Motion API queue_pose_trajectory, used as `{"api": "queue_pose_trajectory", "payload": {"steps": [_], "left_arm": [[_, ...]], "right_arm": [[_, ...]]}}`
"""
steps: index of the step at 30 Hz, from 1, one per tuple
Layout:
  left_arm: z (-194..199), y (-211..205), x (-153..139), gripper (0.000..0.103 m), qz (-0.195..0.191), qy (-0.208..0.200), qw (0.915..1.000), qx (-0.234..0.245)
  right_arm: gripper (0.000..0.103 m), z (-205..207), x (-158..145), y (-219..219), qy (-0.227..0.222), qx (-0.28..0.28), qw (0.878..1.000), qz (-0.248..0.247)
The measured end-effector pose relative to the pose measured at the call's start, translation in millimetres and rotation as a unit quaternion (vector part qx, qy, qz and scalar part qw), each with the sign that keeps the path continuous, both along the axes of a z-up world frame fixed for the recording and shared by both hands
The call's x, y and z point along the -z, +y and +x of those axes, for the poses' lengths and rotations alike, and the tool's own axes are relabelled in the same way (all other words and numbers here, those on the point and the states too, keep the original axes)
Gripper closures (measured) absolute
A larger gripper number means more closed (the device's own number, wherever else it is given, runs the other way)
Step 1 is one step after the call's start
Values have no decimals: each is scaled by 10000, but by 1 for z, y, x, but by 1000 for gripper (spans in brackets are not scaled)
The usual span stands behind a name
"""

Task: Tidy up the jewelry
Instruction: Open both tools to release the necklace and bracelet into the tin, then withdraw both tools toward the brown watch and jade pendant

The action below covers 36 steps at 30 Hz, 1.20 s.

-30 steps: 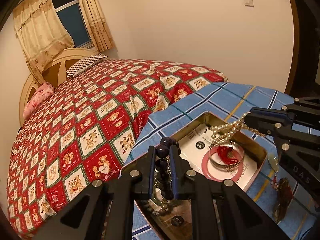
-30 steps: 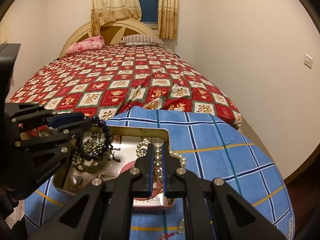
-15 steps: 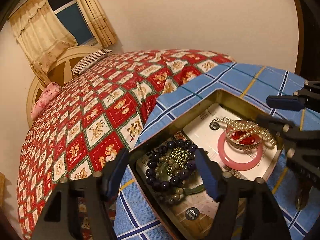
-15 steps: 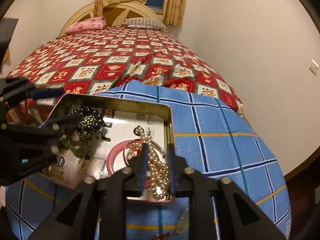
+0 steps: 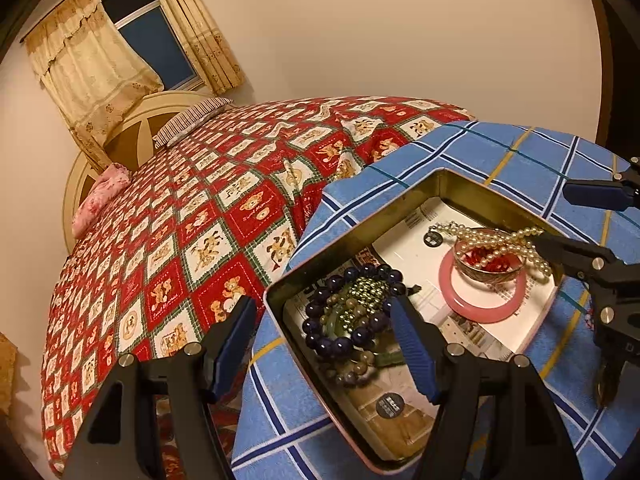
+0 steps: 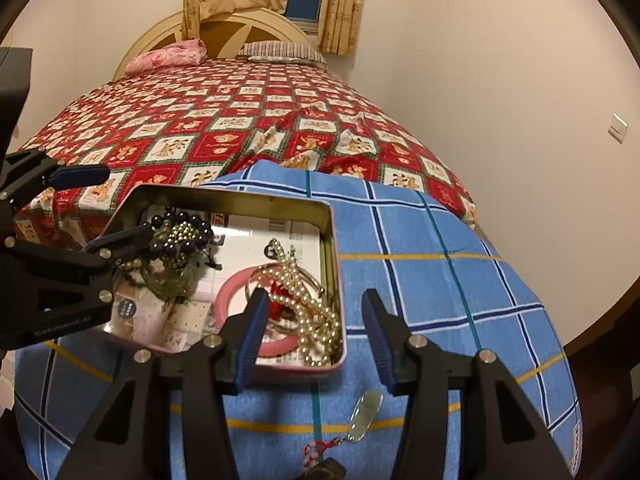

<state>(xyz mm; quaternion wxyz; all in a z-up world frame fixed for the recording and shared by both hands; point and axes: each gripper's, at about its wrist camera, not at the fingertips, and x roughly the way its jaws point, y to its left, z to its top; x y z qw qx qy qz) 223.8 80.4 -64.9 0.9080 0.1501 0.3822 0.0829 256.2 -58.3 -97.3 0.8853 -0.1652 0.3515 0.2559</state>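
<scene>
An open metal tin [image 5: 440, 174] sits on a blue checked cloth. In its near-left end a dark purple bead bracelet [image 5: 332, 344] lies on a heap of green and gold beads. My left gripper [image 5: 324, 316] stands open astride that heap, pads clear of it. A pearl necklace [image 6: 296, 288] is draped over a silver bangle [image 5: 488, 268] and a pink bangle [image 6: 232, 288]. The jaws of my right gripper [image 6: 316, 304] are opening above the pearls, which lie loose in the tin, touched by neither pad.
A jade pendant on a red cord [image 6: 366, 412] lies on the blue cloth [image 6: 420, 260] in front of the tin. Behind the cloth stretches a bed with a red patchwork quilt [image 5: 200, 240]. A wall runs close on the right.
Both grippers opened. The dark bead bracelet dropped from the left gripper into the tin, and the pearl necklace dropped from the right gripper onto the bangles.
</scene>
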Motion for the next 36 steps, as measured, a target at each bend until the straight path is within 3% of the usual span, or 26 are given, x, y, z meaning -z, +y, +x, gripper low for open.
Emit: {"api": "queue_pose_trajectory", "payload": {"steps": [12,18,26,36], "left_arm": [[-12,-6,3,33,-62,-4,9997,-226],[-41,-19,1,33,-326,-230,9987,-312],[-75,-78,6,33,-458,-393,9982,27],[-69,-134,19,33,-405,-213,9984,342]], "right_arm": [[48,-14,7,-13,102,60,9999,65],[43,-23,14,-44,196,316,9993,19],[38,-43,33,-111,500,1165,9919,-32],[33,-59,42,-146,698,1611,9844,117]]}}
